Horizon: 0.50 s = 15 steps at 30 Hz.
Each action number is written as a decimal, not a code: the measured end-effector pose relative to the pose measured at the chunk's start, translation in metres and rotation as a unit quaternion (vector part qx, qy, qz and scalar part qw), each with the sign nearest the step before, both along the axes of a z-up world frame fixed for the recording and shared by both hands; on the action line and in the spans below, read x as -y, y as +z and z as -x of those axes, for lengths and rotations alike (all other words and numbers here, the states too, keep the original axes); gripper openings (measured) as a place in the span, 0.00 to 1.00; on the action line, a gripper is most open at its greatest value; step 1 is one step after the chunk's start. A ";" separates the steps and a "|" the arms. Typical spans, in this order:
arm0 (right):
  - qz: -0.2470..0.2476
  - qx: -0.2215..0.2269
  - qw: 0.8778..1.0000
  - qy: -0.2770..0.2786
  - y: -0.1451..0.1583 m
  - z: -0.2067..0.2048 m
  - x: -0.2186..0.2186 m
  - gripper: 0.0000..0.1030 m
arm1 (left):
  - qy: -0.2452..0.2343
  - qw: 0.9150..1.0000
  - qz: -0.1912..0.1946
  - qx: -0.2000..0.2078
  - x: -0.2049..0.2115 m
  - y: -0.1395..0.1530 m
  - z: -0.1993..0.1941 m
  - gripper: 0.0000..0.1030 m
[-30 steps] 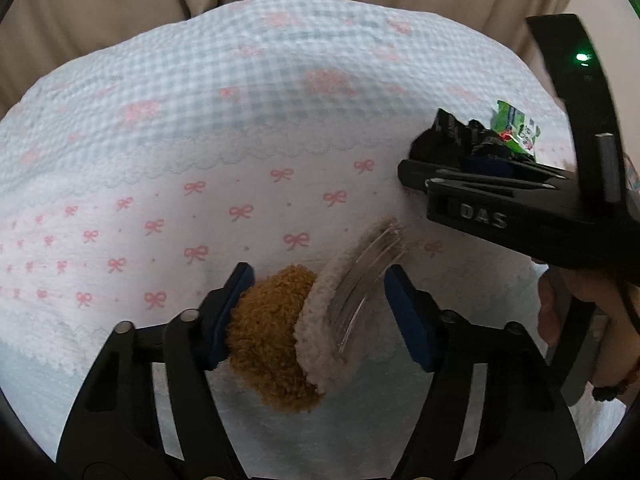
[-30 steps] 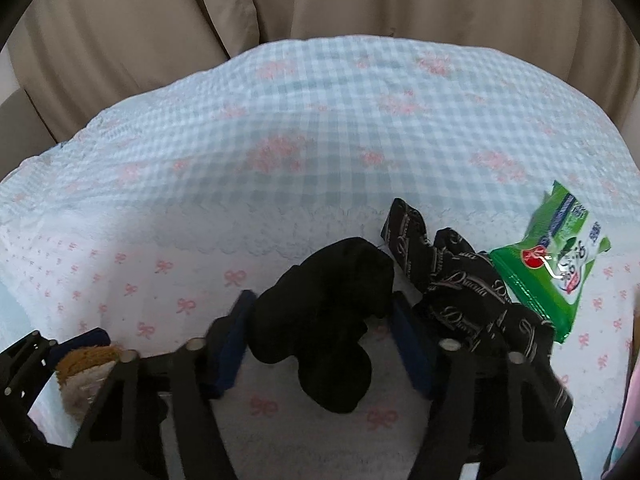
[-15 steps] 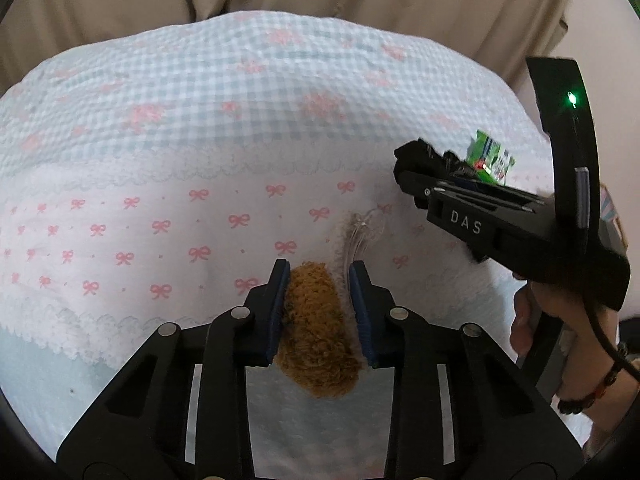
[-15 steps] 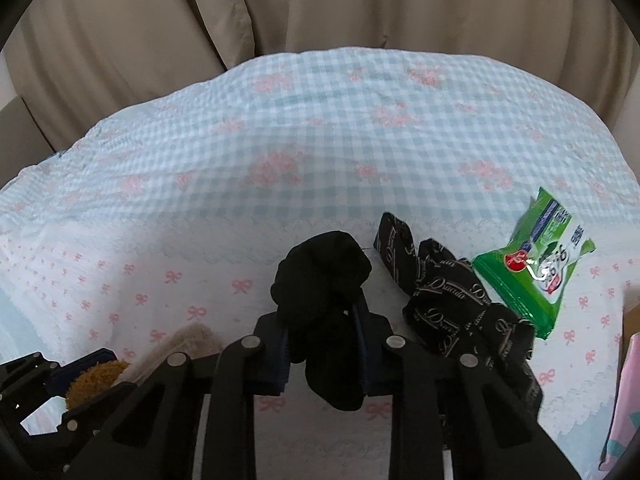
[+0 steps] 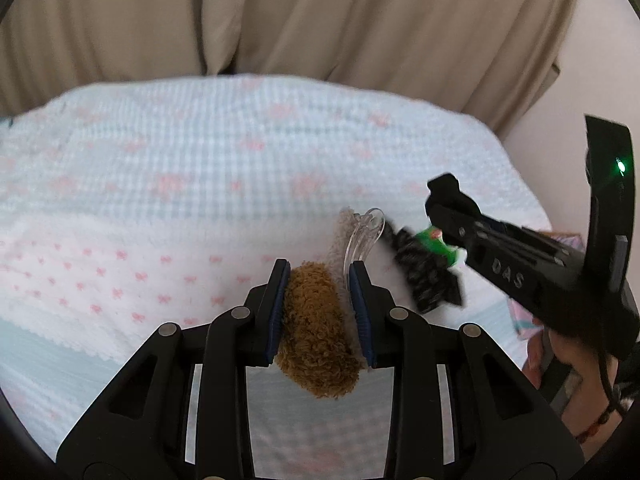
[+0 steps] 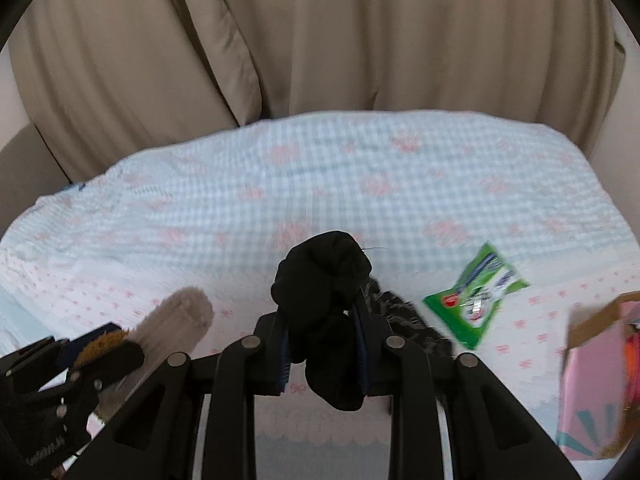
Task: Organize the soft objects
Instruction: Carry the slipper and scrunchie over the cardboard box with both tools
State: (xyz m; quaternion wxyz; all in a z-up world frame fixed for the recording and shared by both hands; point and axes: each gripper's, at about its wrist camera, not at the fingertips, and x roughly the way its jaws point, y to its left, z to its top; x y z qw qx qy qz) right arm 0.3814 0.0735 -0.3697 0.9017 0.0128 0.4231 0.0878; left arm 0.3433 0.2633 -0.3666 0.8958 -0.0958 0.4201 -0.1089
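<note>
My left gripper (image 5: 319, 270) is shut on a fuzzy brown and cream sock pair (image 5: 316, 328) with a clear plastic hook (image 5: 362, 236), held up above the bed. In the right wrist view, my right gripper (image 6: 320, 308) is shut on a black sock bundle (image 6: 320, 276), which bulges above the pads and hangs below them. It too is raised off the bedspread (image 6: 280, 200). The right gripper (image 5: 444, 196) shows at the right of the left wrist view. The left gripper (image 6: 96, 340) sits low at the left of the right wrist view.
A black patterned cloth (image 6: 404, 320) and a green wipes packet (image 6: 476, 304) lie on the bed to the right. A pink cardboard box (image 6: 600, 380) stands at the far right edge. Beige curtains (image 6: 320, 40) hang behind the bed. A person's hand (image 5: 576, 364) holds the right gripper.
Both grippers closed on their items, the left on the fuzzy socks and the right on the black bundle. Both then rose, lifting them off the bedspread.
</note>
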 end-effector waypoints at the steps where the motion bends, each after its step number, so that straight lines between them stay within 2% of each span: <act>1: -0.002 0.003 1.000 -0.003 0.011 0.004 0.003 0.23 | -0.002 1.000 0.000 0.008 0.005 0.017 0.002 0.27; 7: -0.016 0.034 0.999 -0.022 0.093 0.039 0.035 0.23 | -0.014 0.999 0.005 0.039 0.035 0.093 0.015 0.27; 15: -0.022 0.073 0.996 -0.051 0.180 0.089 0.104 0.23 | -0.041 0.997 0.002 0.063 0.115 0.176 0.045 0.27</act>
